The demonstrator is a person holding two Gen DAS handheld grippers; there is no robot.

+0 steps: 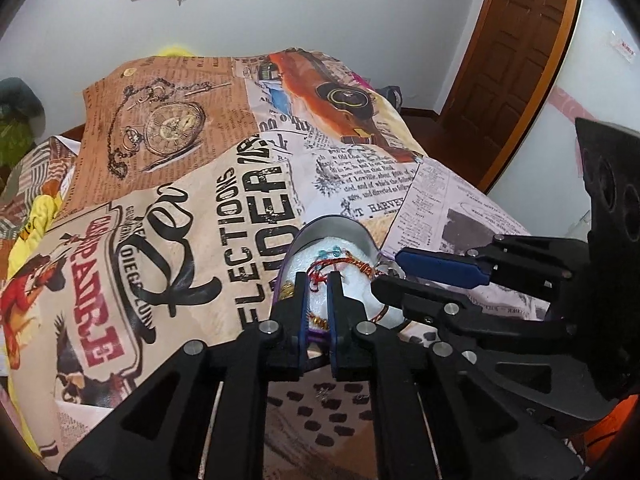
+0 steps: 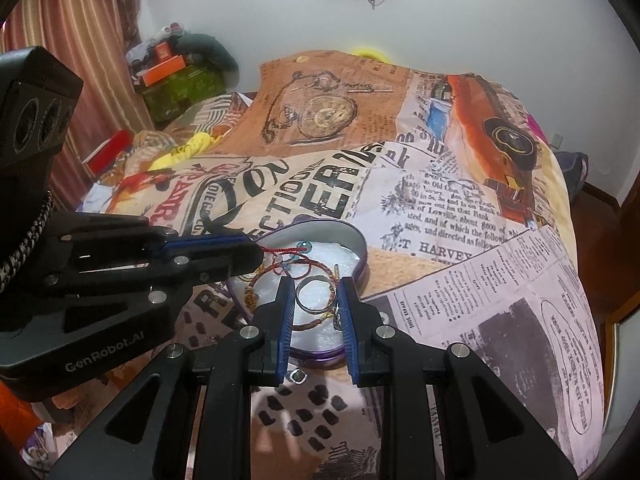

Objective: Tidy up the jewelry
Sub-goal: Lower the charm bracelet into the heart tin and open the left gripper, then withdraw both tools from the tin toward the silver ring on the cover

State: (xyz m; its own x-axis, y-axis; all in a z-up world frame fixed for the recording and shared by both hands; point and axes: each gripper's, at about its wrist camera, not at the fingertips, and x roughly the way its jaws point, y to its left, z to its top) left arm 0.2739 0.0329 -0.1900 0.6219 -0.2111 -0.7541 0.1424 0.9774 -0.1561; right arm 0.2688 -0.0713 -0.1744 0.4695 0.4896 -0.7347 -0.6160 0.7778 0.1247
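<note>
A purple heart-shaped tin point(image 1: 352, 229) with white foam lining lies on the bed; it also shows in the right wrist view point(image 2: 352, 236). In it lie a red thread bracelet point(image 2: 280, 249), a braided brown bracelet point(image 2: 308, 322) and a silver ring point(image 2: 316, 294). My left gripper point(image 1: 318, 280) is shut on the red thread bracelet point(image 1: 320, 276) over the tin; it also shows in the right wrist view point(image 2: 256, 254). My right gripper point(image 2: 314, 284) is open over the tin, its fingers either side of the silver ring; in the left wrist view it point(image 1: 386, 274) reaches in from the right.
A bedspread point(image 1: 180, 200) printed with newspaper, a pocket watch and an orange car covers the bed. A small silver piece point(image 2: 298, 376) lies on the spread just in front of the tin. A brown door point(image 1: 516, 40) is at the far right. Clutter and boxes point(image 2: 176, 76) are by the curtain.
</note>
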